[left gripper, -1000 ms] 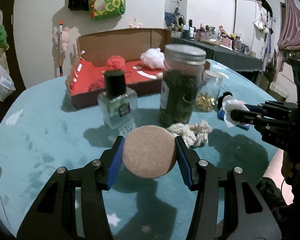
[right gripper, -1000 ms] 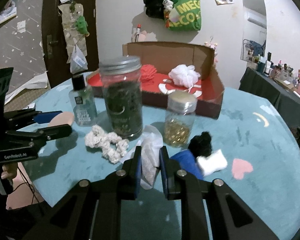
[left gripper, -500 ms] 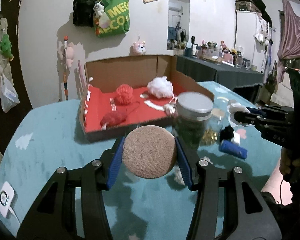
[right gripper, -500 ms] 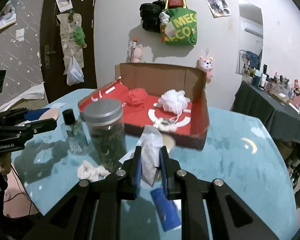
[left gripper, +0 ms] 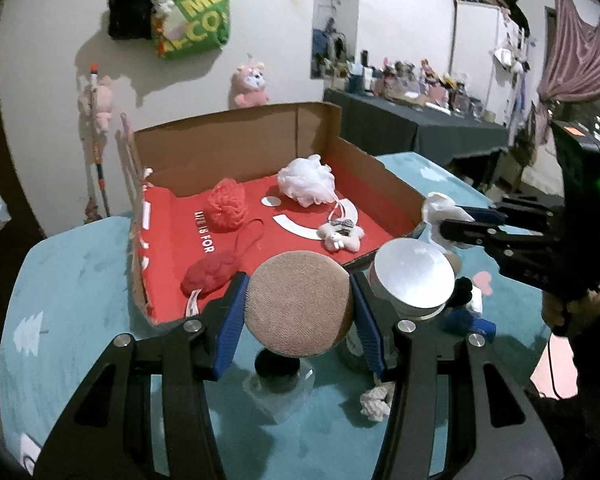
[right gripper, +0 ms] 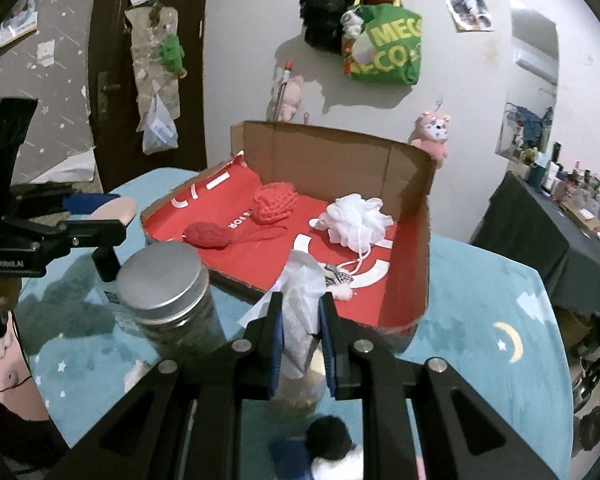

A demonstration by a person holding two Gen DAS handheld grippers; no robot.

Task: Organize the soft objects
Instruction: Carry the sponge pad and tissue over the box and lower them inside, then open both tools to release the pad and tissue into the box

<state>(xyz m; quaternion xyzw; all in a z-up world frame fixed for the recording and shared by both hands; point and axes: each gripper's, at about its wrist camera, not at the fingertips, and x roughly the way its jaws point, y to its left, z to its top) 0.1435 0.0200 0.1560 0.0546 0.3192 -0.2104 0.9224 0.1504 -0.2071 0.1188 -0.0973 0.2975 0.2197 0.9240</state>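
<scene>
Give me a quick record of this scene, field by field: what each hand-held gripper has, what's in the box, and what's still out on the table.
left hand-held gripper: shut on round tan puff
right hand-held gripper: shut on white cloth
cardboard box: open, red floor
in box: white mesh pouf, orange-red pouf, red knitted piece, small white plush
on table: silver-lidded jar, black-capped bottle, cream scrunchie

Both wrist views look down, close, at the box (left gripper: 260, 216) (right gripper: 300, 248), left view from its left, right view from its right.
</scene>
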